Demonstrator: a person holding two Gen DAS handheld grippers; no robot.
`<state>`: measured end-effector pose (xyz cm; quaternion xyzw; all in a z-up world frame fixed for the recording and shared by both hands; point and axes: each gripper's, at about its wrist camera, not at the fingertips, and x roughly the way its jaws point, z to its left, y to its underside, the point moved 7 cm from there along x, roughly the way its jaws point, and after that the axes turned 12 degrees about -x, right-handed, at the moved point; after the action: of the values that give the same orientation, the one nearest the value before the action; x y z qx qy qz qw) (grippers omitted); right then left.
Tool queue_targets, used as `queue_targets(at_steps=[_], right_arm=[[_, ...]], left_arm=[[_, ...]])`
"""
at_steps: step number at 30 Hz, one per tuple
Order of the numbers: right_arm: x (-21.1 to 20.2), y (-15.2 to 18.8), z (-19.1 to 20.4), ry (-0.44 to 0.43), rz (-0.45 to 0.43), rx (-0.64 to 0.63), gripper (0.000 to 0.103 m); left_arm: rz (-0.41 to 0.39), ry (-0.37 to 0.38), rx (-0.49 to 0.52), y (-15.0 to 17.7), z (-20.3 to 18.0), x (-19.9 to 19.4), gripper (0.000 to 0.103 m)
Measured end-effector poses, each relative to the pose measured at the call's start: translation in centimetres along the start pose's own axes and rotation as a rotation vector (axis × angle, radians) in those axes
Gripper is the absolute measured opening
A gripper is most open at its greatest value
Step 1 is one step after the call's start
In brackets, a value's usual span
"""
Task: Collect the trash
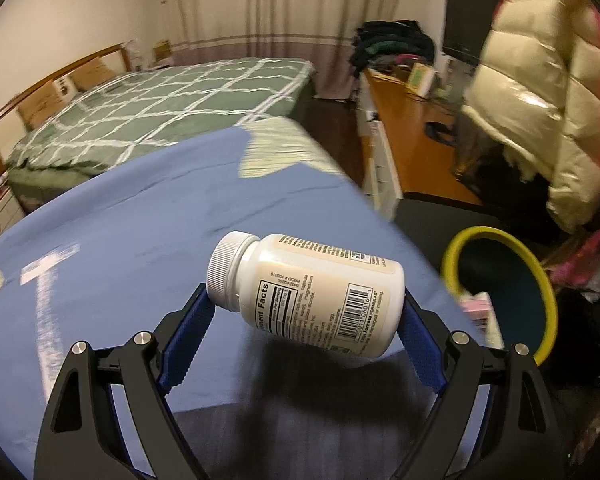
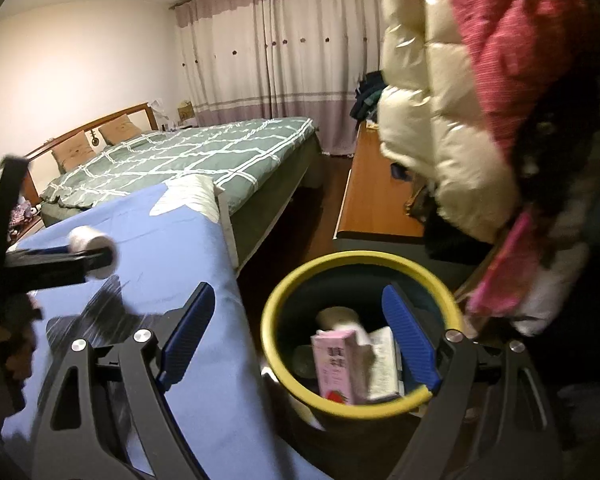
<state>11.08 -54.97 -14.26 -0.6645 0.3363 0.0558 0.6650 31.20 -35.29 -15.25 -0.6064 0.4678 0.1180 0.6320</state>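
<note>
My left jaws [image 1: 306,320] were clamped on a white pill bottle [image 1: 312,294], one pad against its cap, the other against its base; the bottle lay crosswise, lifted clear of the blue-covered worktop [image 1: 140,220]. My right jaws [image 2: 296,336] stood wide apart with nothing in them, poised over the yellow-rimmed bin [image 2: 364,260]. From the left camera that bin sat at three o'clock of the bottle, just off the worktop's edge. Inside it lay a pink carton [image 2: 336,364] and other blurred refuse. Beyond, at eleven o'clock, stood a bed with a green checked cover [image 1: 172,104]; at two o'clock hung a cream padded jacket [image 1: 540,92].
</note>
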Motion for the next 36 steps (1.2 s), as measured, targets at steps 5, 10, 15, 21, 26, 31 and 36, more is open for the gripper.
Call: queue_targets(at_steps=[5, 10, 15, 21, 26, 31, 36], right_arm=[[-3.6, 1.8, -2.5, 0.029, -0.014, 0.019, 0.081], [-4.8, 3.7, -5.1, 0.072, 0.009, 0.056, 0.082], [-4.8, 5.7, -7.4, 0.096, 0.044, 0.108, 0.082], [-4.8, 6.5, -8.8, 0.106, 0.050, 0.143, 0.082], [-5.3, 6.5, -9.0, 0.107, 0.041, 0.155, 0.082], [-5.6, 6.2, -8.8, 0.103, 0.034, 0.155, 0.082], [-5.3, 5.9, -7.8, 0.080, 0.037, 0.145, 0.082]], left_arm=[[0.024, 0.063, 0.079, 0.9, -6.8, 0.7, 0.086], [0.057, 0.115, 0.155, 2.3, -13.6, 1.8, 0.086], [0.107, 0.146, 0.231, 4.1, -19.3, 3.8, 0.087], [0.156, 0.153, 0.280, 5.7, -23.9, 6.1, 0.087], [0.189, 0.146, 0.276, 6.0, -24.9, 7.7, 0.096], [0.152, 0.150, 0.209, 5.1, -22.9, 5.3, 0.097], [0.004, 0.155, 0.132, 3.3, -16.9, -2.2, 0.098]])
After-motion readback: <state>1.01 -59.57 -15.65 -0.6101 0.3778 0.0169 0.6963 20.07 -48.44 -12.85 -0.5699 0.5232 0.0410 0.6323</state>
